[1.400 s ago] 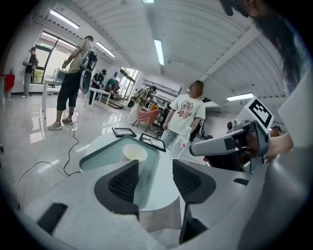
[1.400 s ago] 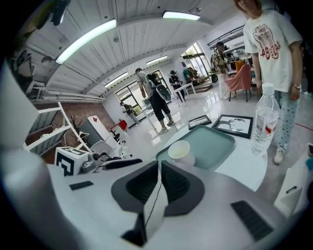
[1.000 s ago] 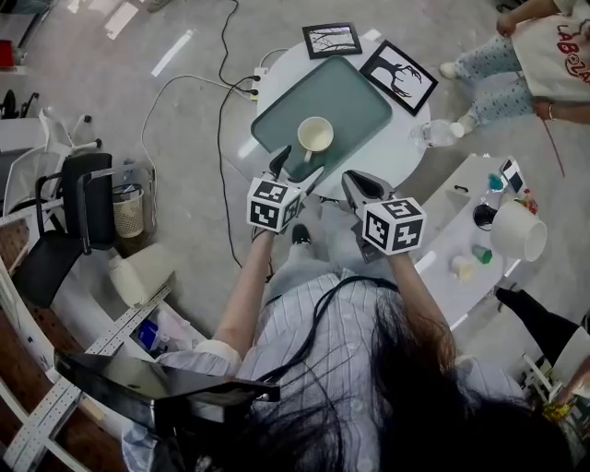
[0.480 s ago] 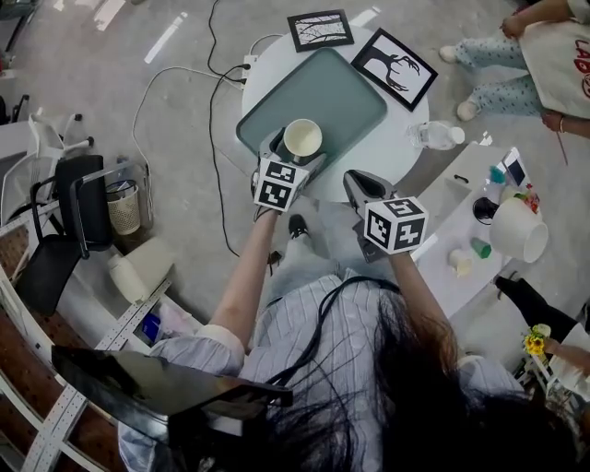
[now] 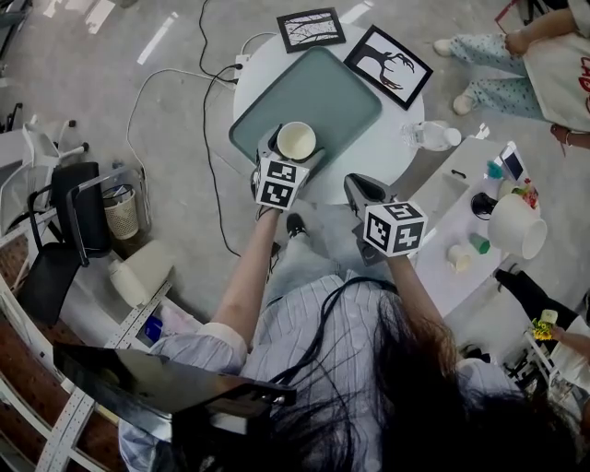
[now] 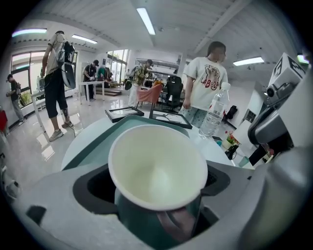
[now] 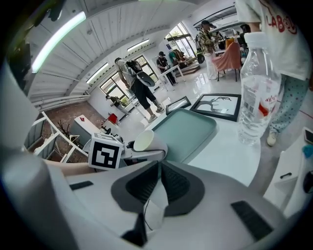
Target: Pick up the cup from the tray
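Near-left corner of the tray (image 5: 341,92): cup (image 5: 296,140) stands upright, mouth up, with nothing visible inside. The tray sits on a round white table (image 5: 396,157).

Left gripper (image 5: 293,153):
- It's on the cup's near side, angled down, one jaw on each side of the cup.
- In the left gripper view the cup fills most of the gap, with its rim dead centre between the jaws.
- A dark gap shows between the cup wall and the jaw on both sides, so the pads aren't pressing.
- The jaws are spread wide and have just been opening. The cup is between them but not pinched, and it's on the tray.

Right gripper (image 5: 358,187):
- It's over the table's near edge, right of the cup and well apart from it, off the tray.
- Its jaws are pressed together with nothing between them.
- In its own view the cup and the left gripper's marker cube are ahead and to the left. The tray runs away beyond them.

Other things on the table:
- A clear bottle (image 5: 429,136) stands at the right edge, off the tray and well apart from the cup.
- Two framed pictures (image 5: 311,28) sit on the far side, just beyond the tray's far edge.

A person (image 5: 516,55) is at far right, past the table.
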`<state>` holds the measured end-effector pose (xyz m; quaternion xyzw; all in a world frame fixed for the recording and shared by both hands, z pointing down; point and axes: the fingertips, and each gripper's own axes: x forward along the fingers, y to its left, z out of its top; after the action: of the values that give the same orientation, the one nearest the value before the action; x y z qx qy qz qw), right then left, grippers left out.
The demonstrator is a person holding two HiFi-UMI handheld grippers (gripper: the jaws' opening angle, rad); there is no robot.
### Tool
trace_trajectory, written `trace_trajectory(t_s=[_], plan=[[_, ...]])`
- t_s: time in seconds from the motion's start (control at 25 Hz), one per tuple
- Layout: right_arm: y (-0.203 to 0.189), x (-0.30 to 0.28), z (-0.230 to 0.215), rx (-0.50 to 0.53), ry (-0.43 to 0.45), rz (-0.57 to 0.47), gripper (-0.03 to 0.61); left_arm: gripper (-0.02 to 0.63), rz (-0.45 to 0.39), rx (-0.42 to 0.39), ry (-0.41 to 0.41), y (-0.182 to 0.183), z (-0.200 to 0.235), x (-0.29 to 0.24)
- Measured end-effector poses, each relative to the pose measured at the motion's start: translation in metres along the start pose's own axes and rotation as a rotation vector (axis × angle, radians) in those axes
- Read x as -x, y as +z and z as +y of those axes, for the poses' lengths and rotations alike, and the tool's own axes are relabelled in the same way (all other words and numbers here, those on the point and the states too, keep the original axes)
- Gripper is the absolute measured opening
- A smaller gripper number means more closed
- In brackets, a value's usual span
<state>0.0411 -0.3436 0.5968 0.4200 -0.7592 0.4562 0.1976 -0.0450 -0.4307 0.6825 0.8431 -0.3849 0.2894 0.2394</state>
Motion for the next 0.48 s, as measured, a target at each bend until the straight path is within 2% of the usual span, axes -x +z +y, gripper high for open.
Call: trace_trajectory(t_s=[0.48], plan=[[0.001,0.003,0.005,0.0,-0.009,-0.024,0.04,0.453,-0.008,-0.064,-0.037,-0.002,-0.015,0.017]])
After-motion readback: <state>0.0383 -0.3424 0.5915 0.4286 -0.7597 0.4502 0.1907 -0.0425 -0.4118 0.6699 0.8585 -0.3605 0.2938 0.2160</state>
